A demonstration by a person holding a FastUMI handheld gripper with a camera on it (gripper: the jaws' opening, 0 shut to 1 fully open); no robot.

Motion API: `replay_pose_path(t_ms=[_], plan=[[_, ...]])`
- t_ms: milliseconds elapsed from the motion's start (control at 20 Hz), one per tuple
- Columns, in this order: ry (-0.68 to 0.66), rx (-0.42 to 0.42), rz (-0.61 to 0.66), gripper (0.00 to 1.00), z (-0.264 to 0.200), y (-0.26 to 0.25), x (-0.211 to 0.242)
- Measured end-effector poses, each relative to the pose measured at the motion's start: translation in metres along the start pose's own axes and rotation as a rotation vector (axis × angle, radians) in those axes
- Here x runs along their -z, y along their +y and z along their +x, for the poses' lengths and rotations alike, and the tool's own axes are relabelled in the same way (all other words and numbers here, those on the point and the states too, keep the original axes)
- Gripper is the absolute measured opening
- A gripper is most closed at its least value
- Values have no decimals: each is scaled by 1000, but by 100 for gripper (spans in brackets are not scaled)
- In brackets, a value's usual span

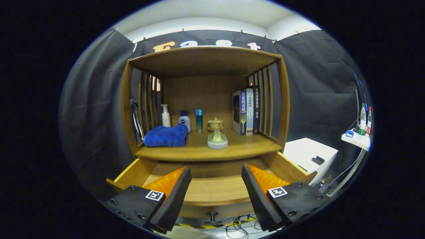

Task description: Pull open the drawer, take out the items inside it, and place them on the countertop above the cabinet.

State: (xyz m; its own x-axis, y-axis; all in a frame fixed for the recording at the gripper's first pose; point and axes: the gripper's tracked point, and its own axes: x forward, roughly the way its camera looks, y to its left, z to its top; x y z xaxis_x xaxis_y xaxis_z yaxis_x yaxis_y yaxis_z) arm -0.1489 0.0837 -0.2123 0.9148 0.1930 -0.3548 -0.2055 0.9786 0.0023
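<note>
A wooden cabinet stands ahead of me with its drawer (212,194) pulled open below the countertop (206,149). The part of the drawer floor seen between my fingers is bare wood, and the fingers hide the rest. Its small dark knob (212,217) sticks out at the front. My gripper (215,174) hangs over the open drawer, open, with nothing between its fingers. On the countertop lie a blue towel (166,136) at the left and a pale green lidded cup on a stand (217,134) in the middle.
Behind the towel stand a white pump bottle (165,115), a blue-capped bottle (184,120) and a teal bottle (199,120). Books (246,111) stand upright at the right. A white box (310,154) sits right of the cabinet, with a small shelf of bottles (360,134) and cables beyond.
</note>
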Motion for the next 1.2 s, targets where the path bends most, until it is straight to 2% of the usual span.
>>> replay_pose_path(t_ms=[450,1200], plan=[[50,-33,-1,98,-26,17,52],[143,-22,-1,98,-10,19,106]])
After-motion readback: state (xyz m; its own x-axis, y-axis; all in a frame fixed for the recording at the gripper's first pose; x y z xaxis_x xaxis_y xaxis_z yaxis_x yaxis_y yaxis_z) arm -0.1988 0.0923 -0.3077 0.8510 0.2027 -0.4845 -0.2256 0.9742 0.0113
